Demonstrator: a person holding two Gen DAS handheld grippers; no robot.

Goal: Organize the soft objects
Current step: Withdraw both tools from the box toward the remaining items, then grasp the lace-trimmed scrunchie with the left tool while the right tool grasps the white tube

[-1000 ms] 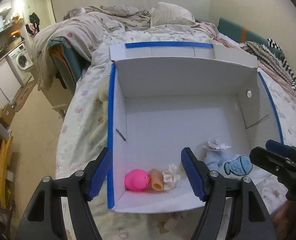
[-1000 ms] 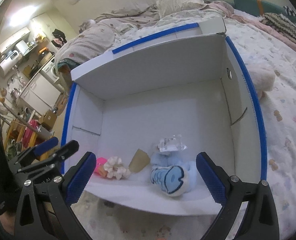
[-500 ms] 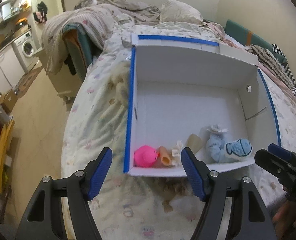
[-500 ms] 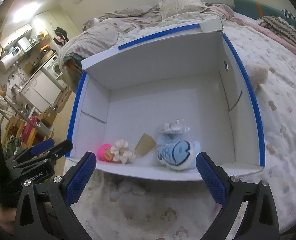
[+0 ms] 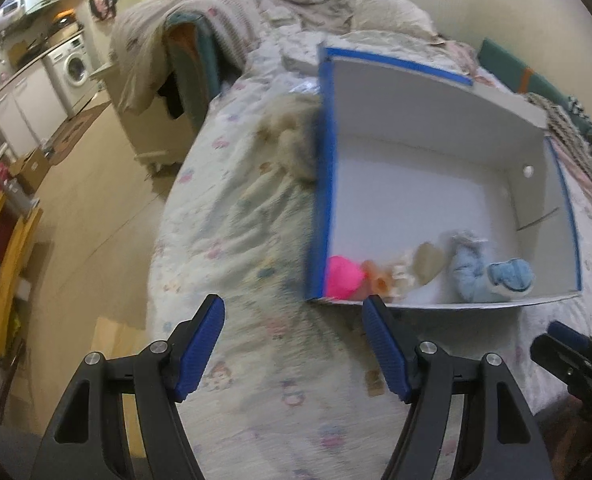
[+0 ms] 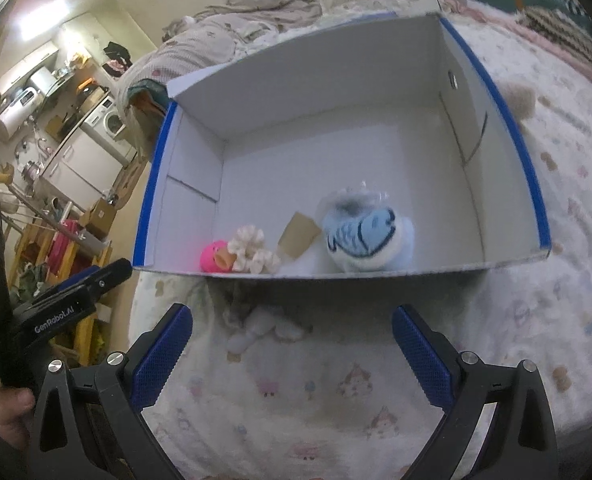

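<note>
Since both views have pulled back from the white blue-edged cardboard box point(image 6: 376, 152), left gripper point(image 5: 293, 350) and right gripper point(image 6: 291, 354) hang with jaws apart and empty, ready for the small white plush toy point(image 6: 263, 328).

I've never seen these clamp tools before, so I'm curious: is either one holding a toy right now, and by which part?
Neither. The left gripper and right gripper both stand open over the bedspread, nothing between their fingers.

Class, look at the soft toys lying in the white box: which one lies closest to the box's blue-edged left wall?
The pink toy, in the near left corner of the box. The cream flower and the blue fish plush lie further right.
</note>
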